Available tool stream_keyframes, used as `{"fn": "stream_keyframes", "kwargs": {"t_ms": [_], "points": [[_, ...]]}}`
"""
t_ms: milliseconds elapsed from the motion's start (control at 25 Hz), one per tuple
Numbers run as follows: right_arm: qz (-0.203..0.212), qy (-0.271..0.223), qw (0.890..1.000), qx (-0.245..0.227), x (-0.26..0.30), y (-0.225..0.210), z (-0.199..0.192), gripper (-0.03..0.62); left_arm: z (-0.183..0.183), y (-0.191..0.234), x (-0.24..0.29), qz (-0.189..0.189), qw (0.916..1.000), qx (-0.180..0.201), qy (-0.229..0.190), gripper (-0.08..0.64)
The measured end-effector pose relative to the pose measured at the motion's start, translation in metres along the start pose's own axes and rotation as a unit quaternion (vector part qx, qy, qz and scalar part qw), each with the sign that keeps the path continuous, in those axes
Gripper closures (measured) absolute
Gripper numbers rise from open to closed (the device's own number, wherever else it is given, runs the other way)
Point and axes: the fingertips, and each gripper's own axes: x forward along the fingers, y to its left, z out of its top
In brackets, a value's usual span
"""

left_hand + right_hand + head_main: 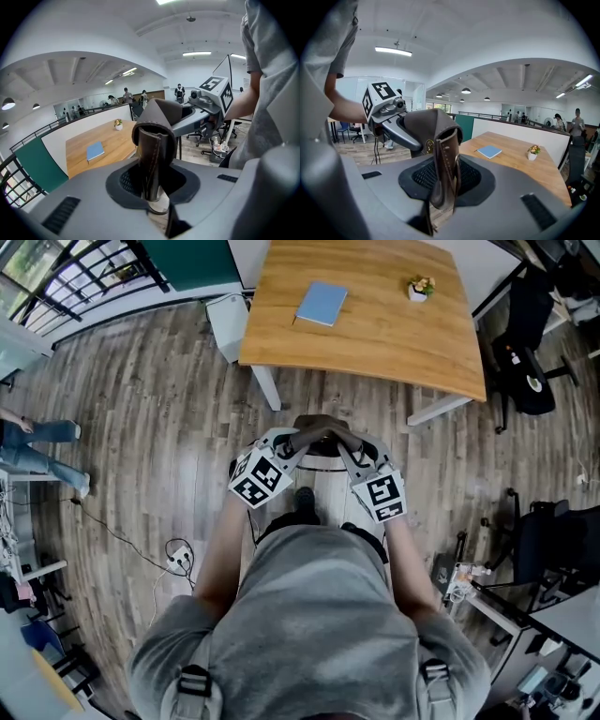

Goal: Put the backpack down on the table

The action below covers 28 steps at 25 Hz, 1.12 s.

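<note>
The left gripper (298,439) and the right gripper (344,439) are each closed to a narrow gap, pinching the brown leather strap (151,154) of the backpack (320,426). The backpack hangs between them above the floor, short of the wooden table (375,324)

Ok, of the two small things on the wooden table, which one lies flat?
The thin light-blue rectangular notebook, left in the head view; the small white pot of flowers stands upright to its right.

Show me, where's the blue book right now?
In the head view the blue book lies flat on the wooden table, toward its left side, with the little potted plant off to its right.
</note>
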Motion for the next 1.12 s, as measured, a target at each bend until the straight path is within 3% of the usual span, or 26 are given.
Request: {"fn": "stream_keyframes", "kwargs": {"t_ms": [480, 1120], "points": [[-0.029, 0.001, 1.0, 0.01, 0.024, 0.001, 0.005, 0.499, -0.009, 0.027, -0.001, -0.021, 0.9996, 0.02, -0.003, 0.488], [-0.023, 0.008, 1.0, 0.009, 0.045, 0.007, 0.001, 0.499, -0.023, 0.04, -0.007, -0.018, 0.9997, 0.016, 0.003, 0.488]]}}
